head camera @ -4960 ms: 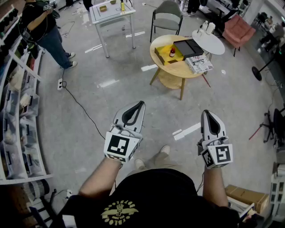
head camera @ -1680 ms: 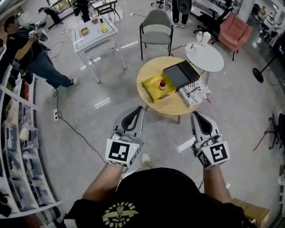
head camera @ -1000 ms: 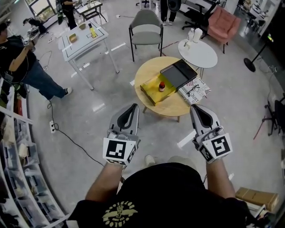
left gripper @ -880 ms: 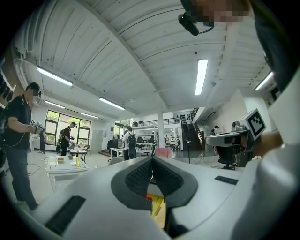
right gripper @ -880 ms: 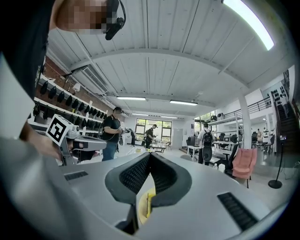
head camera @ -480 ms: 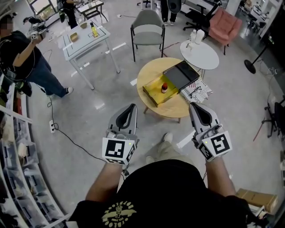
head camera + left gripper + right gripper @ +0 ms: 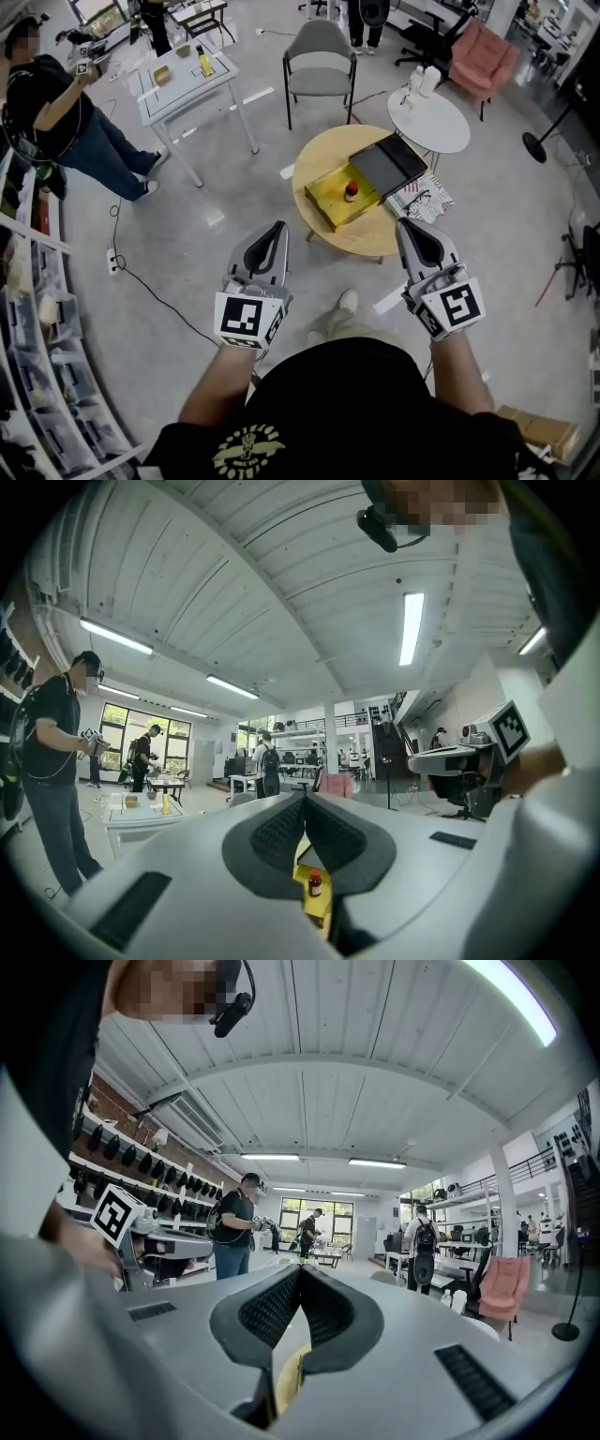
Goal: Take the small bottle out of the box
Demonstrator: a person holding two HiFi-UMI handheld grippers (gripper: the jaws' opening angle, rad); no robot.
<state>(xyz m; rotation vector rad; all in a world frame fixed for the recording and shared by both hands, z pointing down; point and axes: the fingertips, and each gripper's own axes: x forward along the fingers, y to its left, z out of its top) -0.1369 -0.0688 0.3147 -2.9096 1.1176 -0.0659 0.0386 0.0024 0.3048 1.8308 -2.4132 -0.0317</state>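
Left gripper [image 7: 277, 226] and right gripper [image 7: 406, 223]: jaws pressed together on both, nothing between them. Forearms reached straight out from the torso, side by side, with the grippers pointing level toward the round table [image 7: 361, 238]. Small bottle [image 7: 351, 192], red cap, stood upright in the yellow box [image 7: 328, 206] on that table, apart from both grippers. Black tray [image 7: 387, 167] lay just beside the box.

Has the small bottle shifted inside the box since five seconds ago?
No. The small bottle still stands in the yellow box, near the edge that faces the black tray, as before.
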